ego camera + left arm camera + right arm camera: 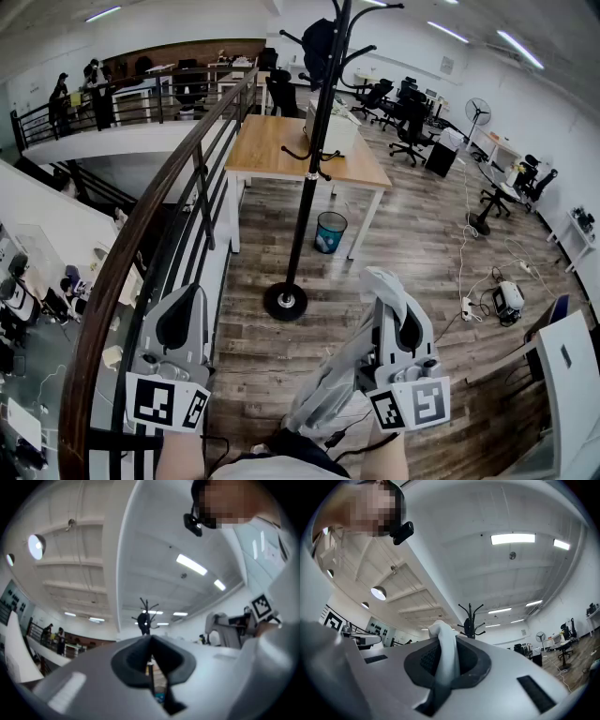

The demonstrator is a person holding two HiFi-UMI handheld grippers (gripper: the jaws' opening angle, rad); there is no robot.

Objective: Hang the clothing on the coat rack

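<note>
The black coat rack [309, 159] stands on the wooden floor ahead of me, its round base [285, 301] between and beyond the two grippers. A dark garment [319, 42] hangs at its top. My right gripper [386, 286] is shut on a pale grey piece of clothing [330, 389], which pokes out above the jaws and trails down toward my body. In the right gripper view the clothing [446, 653] is pinched between the jaws, with the coat rack [470, 620] behind it. My left gripper [186, 298] is shut and holds nothing; the coat rack [146, 616] shows far beyond its jaws.
A balcony railing [169, 206] runs along the left. Behind the rack are a wooden table [272, 150] and a blue waste bin [329, 232]. Cables and a power strip [466, 306] lie on the floor to the right, near a white cabinet [574, 375].
</note>
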